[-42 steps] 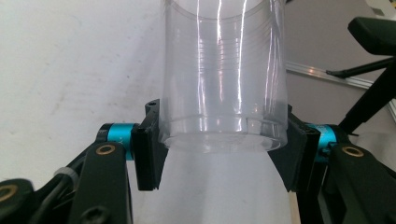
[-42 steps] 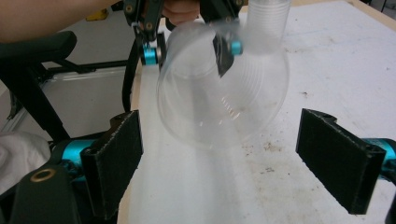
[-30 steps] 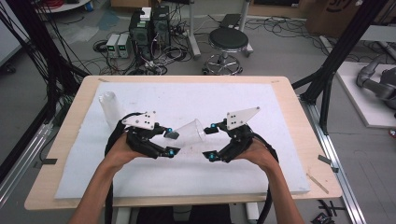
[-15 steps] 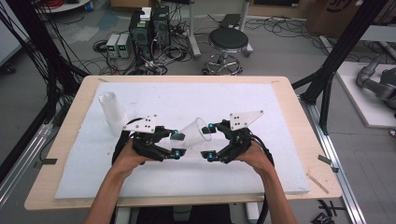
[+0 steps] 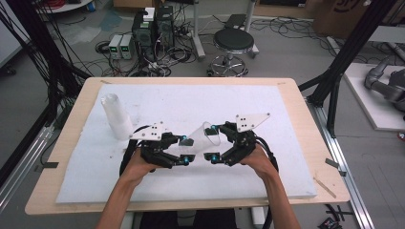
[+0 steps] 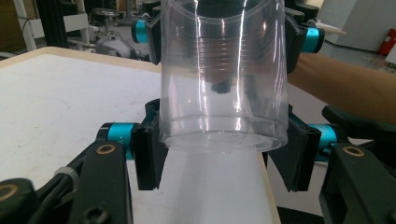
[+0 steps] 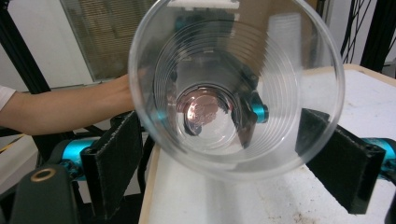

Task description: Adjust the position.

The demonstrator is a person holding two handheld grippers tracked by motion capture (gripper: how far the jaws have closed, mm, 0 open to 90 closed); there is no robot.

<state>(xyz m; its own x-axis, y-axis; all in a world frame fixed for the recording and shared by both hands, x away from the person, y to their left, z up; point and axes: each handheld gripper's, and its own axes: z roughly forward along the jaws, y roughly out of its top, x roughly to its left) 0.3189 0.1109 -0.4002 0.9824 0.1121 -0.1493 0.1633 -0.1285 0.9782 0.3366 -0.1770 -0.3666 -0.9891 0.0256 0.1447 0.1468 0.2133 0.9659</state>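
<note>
A clear plastic cup (image 5: 203,136) lies on its side in the air, just above the white mat (image 5: 267,109), held between both grippers. My left gripper (image 5: 187,149) is shut on the cup's base end (image 6: 224,140), with a black pad (image 6: 147,154) pressed on each side. My right gripper (image 5: 216,143) is shut on the rim end, and in its own view I look straight into the cup's open mouth (image 7: 233,93). In the left gripper view the right gripper (image 6: 224,32) shows at the cup's far end.
A white upright cylinder, perhaps a stack of cups (image 5: 117,117), stands at the mat's left back. The mat covers most of the wooden table (image 5: 313,129). Beyond the table are a stool (image 5: 233,43), computer boxes (image 5: 153,26) and cables on the floor.
Both grippers have drifted slightly toward the table's front edge, with the cup still held between them. The white cylinder has not moved.
</note>
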